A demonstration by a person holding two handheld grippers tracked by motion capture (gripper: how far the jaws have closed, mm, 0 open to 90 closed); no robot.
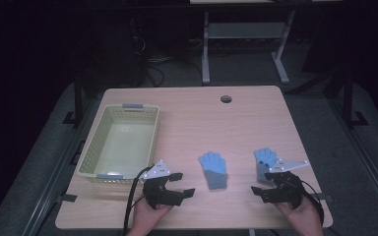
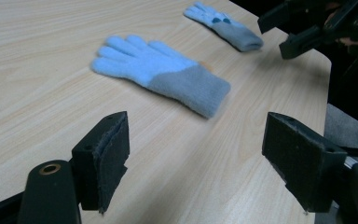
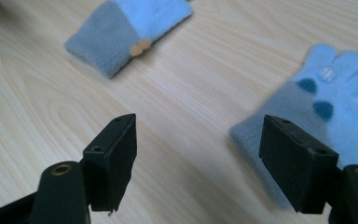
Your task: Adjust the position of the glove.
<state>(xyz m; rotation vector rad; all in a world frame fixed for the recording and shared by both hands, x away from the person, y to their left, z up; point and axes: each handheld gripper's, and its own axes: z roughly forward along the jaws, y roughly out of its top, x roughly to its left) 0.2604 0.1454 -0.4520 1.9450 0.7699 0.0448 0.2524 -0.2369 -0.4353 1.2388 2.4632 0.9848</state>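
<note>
Wood table [image 1: 187,123]: 2 blue gloves [image 1: 212,169] [image 1: 265,161], basket [image 1: 91,156] at left; left gripper [image 1: 182,184] & right gripper [image 1: 262,182] both gaping, holding nothing.

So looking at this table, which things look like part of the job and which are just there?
Likely part of the job, judging by how both grippers face them:
- middle glove
- right glove
- basket, empty, on the table's left
- left gripper, open
- right gripper, open

Just there:
- round hole in the tabletop
- desk frame behind the table
</note>
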